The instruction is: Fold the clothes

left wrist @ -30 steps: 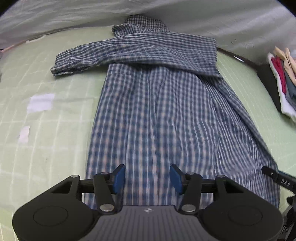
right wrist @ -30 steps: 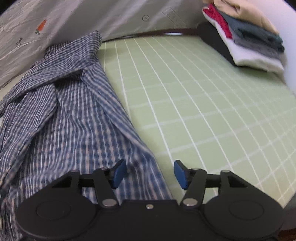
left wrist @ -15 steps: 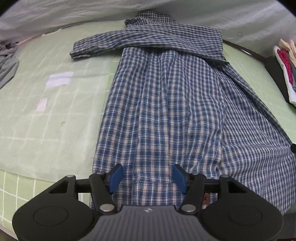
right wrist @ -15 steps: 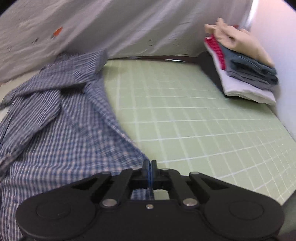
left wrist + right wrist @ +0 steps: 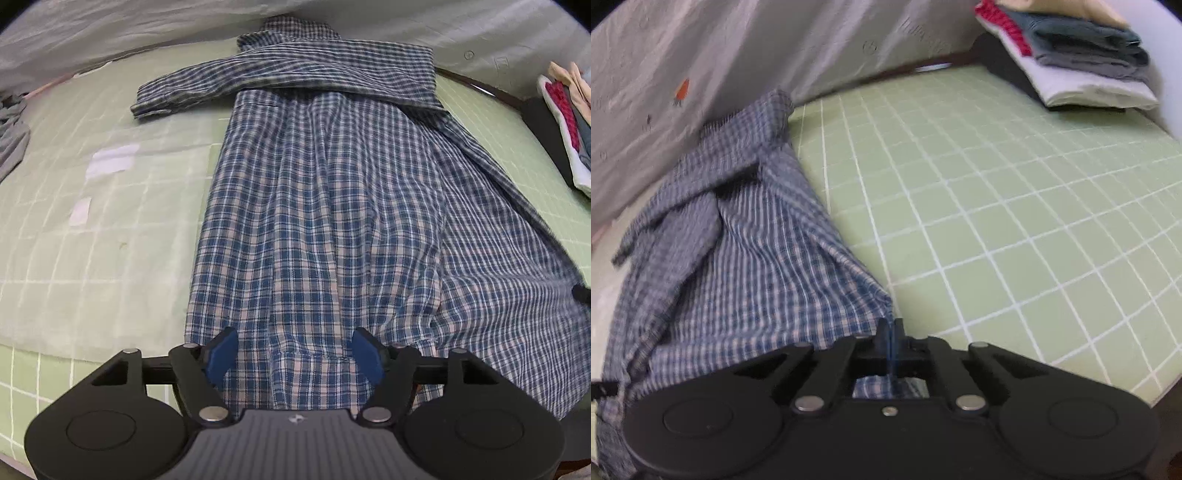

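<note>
A blue and white plaid shirt lies lengthwise on the green gridded mat, collar far, one sleeve folded across the chest to the left. My left gripper is open, its blue pads either side of the shirt's near hem, just above the cloth. In the right wrist view the shirt lies at left, and my right gripper is shut on the shirt's right hem edge, which is lifted off the mat.
A stack of folded clothes sits at the far right of the mat, also seen in the left wrist view. A white sheet hangs behind. A grey garment lies at the far left. White patches mark the mat.
My right gripper went from open to shut on the shirt's right hem and lifted it. My left gripper drew back toward the near hem and stays open.
</note>
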A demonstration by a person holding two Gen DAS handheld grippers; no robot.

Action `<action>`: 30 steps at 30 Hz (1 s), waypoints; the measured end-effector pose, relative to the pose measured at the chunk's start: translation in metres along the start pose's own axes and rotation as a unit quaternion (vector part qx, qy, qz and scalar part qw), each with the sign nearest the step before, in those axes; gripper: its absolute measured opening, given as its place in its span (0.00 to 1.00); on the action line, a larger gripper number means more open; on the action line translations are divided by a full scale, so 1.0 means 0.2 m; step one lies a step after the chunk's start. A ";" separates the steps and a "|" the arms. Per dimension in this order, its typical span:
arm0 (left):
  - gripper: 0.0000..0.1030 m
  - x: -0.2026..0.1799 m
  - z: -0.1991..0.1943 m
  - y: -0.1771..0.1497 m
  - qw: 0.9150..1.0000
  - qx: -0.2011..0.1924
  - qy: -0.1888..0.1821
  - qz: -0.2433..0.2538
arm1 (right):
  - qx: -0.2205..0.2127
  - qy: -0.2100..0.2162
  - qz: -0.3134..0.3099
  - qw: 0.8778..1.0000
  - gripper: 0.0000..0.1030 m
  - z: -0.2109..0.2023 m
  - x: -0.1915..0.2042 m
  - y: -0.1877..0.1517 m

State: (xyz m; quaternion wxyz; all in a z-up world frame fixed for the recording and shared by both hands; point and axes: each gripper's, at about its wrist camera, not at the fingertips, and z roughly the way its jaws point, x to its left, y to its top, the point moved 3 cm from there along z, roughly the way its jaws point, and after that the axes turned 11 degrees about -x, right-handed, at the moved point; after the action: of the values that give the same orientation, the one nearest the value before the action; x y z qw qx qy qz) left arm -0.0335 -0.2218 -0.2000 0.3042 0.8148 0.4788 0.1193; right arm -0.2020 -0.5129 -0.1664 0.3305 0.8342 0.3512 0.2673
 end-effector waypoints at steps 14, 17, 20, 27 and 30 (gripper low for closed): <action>0.71 0.06 -0.06 -0.01 0.999 0.018 -0.028 -0.015 | 0.002 0.215 0.219 0.952 0.01 -0.24 0.29 0.06; 0.71 0.10 -0.10 -0.03 0.999 0.022 -0.032 -0.017 | 0.037 0.245 0.254 0.935 0.01 -0.17 0.43 -0.02; 0.71 0.13 -0.13 -0.05 0.999 0.027 -0.032 -0.018 | 0.085 0.240 0.255 0.933 0.05 -0.07 0.55 -0.13; 0.71 0.23 -0.19 -0.06 0.999 0.028 -0.021 -0.027 | 0.141 0.240 0.361 0.890 0.21 0.02 0.58 -0.33; 0.71 0.27 -0.20 -0.07 0.999 0.029 -0.014 -0.037 | 0.138 0.226 0.382 0.885 0.26 0.03 0.54 -0.35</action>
State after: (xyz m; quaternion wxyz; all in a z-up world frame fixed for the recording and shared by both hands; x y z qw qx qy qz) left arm -0.0341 -0.1552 -0.1820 0.2913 0.8068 0.5074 0.0820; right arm -0.1597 -0.3949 -0.1992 -0.0036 0.8579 0.1037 0.5032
